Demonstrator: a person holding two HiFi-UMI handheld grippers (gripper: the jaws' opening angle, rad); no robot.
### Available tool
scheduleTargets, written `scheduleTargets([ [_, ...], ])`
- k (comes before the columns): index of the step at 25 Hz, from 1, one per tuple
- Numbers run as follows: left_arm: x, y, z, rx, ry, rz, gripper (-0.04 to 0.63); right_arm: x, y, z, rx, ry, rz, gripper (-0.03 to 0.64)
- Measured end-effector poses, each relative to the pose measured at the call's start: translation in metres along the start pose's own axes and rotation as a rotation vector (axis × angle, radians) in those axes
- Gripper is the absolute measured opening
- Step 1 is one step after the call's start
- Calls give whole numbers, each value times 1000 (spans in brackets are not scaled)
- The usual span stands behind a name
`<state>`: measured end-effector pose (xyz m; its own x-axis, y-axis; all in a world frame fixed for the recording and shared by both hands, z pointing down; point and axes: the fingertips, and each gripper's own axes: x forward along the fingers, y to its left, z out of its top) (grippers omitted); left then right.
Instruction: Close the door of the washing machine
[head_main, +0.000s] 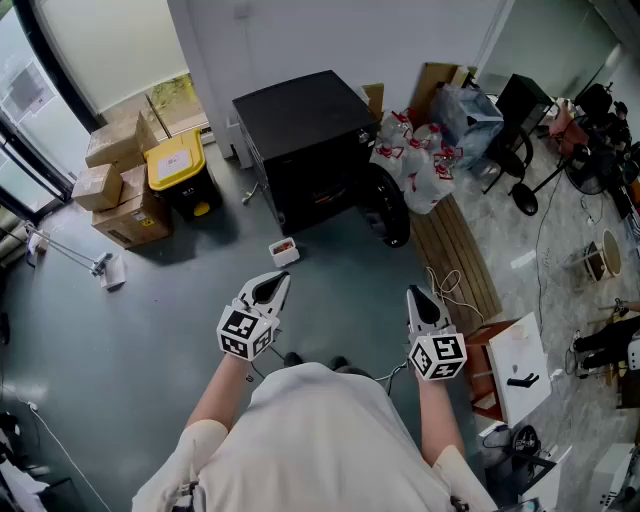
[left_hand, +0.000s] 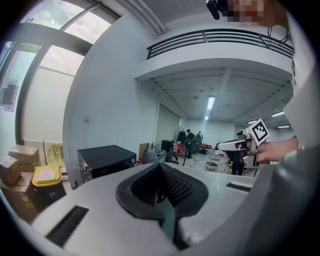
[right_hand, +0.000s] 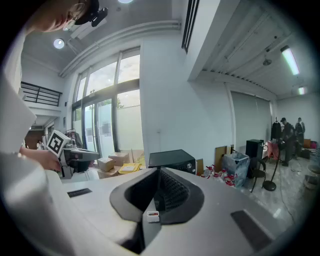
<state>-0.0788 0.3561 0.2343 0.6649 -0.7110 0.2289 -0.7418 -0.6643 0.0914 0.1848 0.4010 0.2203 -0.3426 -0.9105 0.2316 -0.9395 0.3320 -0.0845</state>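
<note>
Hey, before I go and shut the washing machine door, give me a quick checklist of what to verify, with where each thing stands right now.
1. Door shut: not ok. The door of the washing machine stands swung open.
2. Claws free: ok. The left claw and the right claw are shut with nothing in them.
3. Door in reach: not ok. Both claws hang well short of it.
4. Floor path: ok on the right claw's side. A small white box lies on the floor ahead of the left claw.
5. Opening free of laundry: cannot tell. The machine's front is dark and seen from above.
</note>
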Motion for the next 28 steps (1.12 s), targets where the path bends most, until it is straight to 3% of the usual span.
scheduleTargets([
  [28, 41, -29, -13, 23, 67, 32, 8, 9, -43, -3, 9, 2, 33, 43],
])
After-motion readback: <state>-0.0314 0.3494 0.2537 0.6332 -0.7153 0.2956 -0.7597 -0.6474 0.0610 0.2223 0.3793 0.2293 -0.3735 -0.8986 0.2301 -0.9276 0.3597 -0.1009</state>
